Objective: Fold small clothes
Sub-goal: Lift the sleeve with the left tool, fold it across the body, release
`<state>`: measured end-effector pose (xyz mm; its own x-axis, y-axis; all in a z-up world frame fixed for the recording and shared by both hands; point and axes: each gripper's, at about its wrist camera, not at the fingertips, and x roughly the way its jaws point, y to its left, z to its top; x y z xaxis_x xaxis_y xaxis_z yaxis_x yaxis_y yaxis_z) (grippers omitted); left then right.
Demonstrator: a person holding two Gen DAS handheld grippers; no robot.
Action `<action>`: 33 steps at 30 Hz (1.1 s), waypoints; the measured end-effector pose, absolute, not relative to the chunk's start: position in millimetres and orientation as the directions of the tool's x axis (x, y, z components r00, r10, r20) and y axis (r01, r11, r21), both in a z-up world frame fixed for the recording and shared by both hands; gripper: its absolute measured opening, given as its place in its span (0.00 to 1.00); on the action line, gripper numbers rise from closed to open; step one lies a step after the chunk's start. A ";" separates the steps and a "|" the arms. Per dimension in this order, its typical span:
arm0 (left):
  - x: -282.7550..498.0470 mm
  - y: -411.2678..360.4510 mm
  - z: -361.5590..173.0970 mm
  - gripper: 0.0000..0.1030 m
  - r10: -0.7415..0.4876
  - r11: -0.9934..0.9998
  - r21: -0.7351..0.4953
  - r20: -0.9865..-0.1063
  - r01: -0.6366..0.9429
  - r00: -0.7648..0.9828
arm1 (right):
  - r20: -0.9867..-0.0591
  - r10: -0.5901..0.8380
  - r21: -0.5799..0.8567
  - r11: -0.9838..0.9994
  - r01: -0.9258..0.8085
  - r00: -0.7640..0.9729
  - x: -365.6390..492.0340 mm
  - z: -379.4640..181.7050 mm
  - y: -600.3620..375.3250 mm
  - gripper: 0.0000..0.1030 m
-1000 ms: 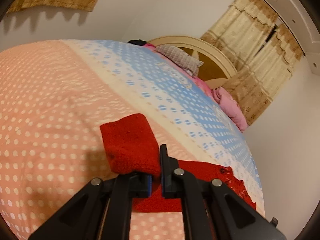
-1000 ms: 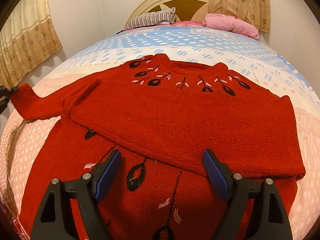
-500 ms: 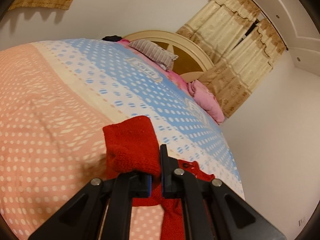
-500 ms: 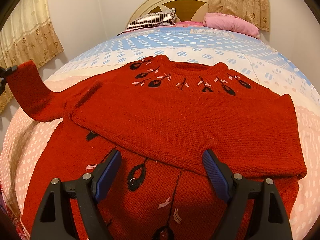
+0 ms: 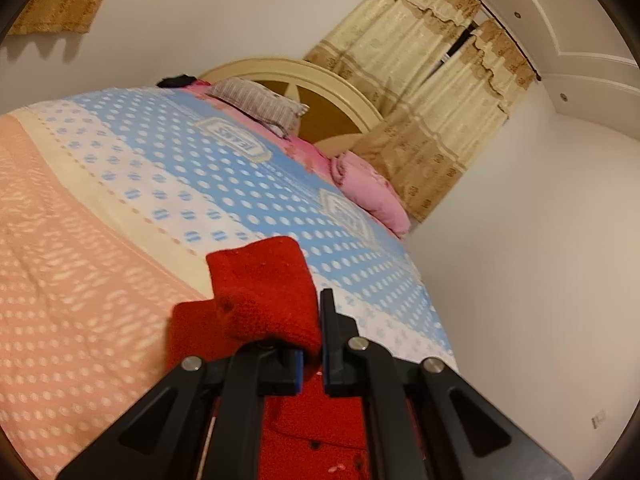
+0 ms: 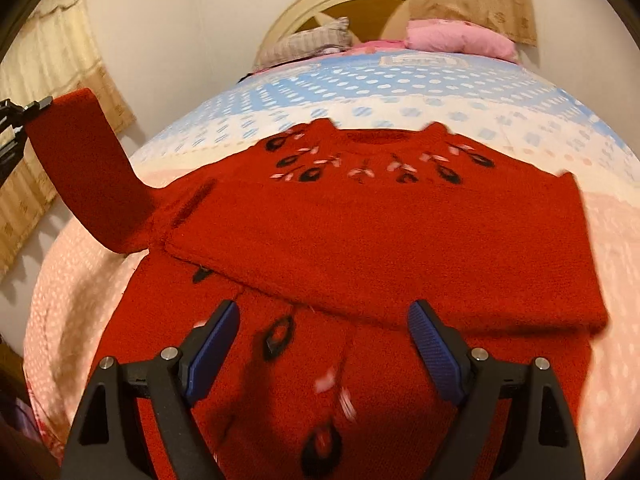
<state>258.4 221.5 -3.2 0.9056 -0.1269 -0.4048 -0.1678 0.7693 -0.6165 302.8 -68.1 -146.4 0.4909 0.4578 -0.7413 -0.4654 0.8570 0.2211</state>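
A red knit sweater [image 6: 360, 240] with black and pink flower motifs lies flat on the bed, its right sleeve folded across the chest. My left gripper [image 5: 314, 344] is shut on the cuff of the left sleeve [image 5: 264, 288] and holds it lifted above the bed. In the right wrist view that sleeve [image 6: 88, 168] rises up and to the left from the shoulder, with the left gripper [image 6: 24, 110] at its end. My right gripper [image 6: 324, 344] is open and empty, hovering over the sweater's lower body.
The bed has a dotted pink and blue cover [image 5: 80, 240]. A striped pillow [image 5: 260, 104], a pink pillow [image 5: 372, 192] and a cream headboard [image 6: 352, 4] are at the far end. Curtains [image 5: 432, 92] hang behind; a white wall [image 5: 520, 260] is at the right.
My left gripper has lifted the sleeve cuff higher off the bed and swung it toward the sweater's body. My right gripper has stayed open and moved slightly back and up.
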 end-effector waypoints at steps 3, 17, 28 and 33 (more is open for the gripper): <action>266.2 204.1 2.3 0.06 -0.150 0.776 -0.616 -0.392 -0.138 0.908 | -0.736 0.469 0.197 0.838 -0.509 0.488 281.5 -139.6 -75.0 0.84; 307.8 121.1 18.5 0.06 -0.244 0.793 -0.609 -0.373 -0.038 0.895 | -0.686 0.530 0.264 0.820 -0.508 0.499 257.1 -153.7 -98.0 0.84; 352.8 13.0 -46.3 0.07 -0.195 0.922 -0.384 -0.562 -0.044 0.804 | -0.660 0.558 0.318 0.815 -0.485 0.504 255.1 -157.5 -107.6 0.84; 351.6 -5.0 -71.7 0.33 -0.176 0.959 -0.282 -0.656 -0.022 0.734 | -0.640 0.574 0.347 0.809 -0.474 0.510 254.4 -156.9 -114.1 0.84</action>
<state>351.6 -5.0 -71.7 0.7337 -0.1760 -0.6563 -0.0225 0.9591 -0.2823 254.4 -114.1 -156.9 0.5105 0.5738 -0.6405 -0.4739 0.8092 0.3473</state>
